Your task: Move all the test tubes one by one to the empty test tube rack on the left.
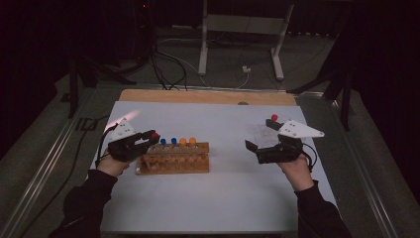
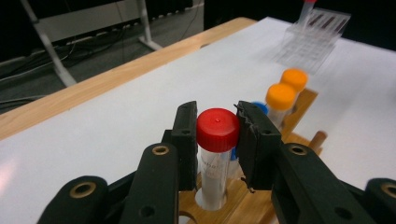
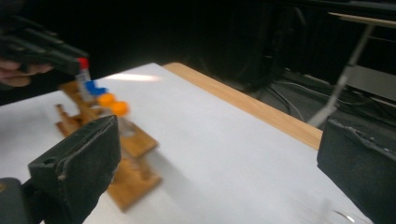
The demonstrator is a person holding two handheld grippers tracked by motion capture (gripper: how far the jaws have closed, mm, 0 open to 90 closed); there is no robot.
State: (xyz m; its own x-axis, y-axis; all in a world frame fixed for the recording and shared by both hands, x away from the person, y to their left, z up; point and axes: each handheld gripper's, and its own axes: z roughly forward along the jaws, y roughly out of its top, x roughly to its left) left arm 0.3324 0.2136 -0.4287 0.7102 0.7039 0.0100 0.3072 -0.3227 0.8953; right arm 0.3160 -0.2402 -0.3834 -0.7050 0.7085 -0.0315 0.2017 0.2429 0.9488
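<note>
Currently the left gripper is clamped on the red-capped tube, whose base sits in an end hole of the wooden rack on the table. Right gripper stands wide apart, holding nothing. Judged step: seating the tube; next, lower straight, then release.

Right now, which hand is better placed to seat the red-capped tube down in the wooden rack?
Left. The left gripper is shut on the red-capped tube, whose bottom sits in a hole of the wooden rack. The right gripper is open, off to the side.
</note>
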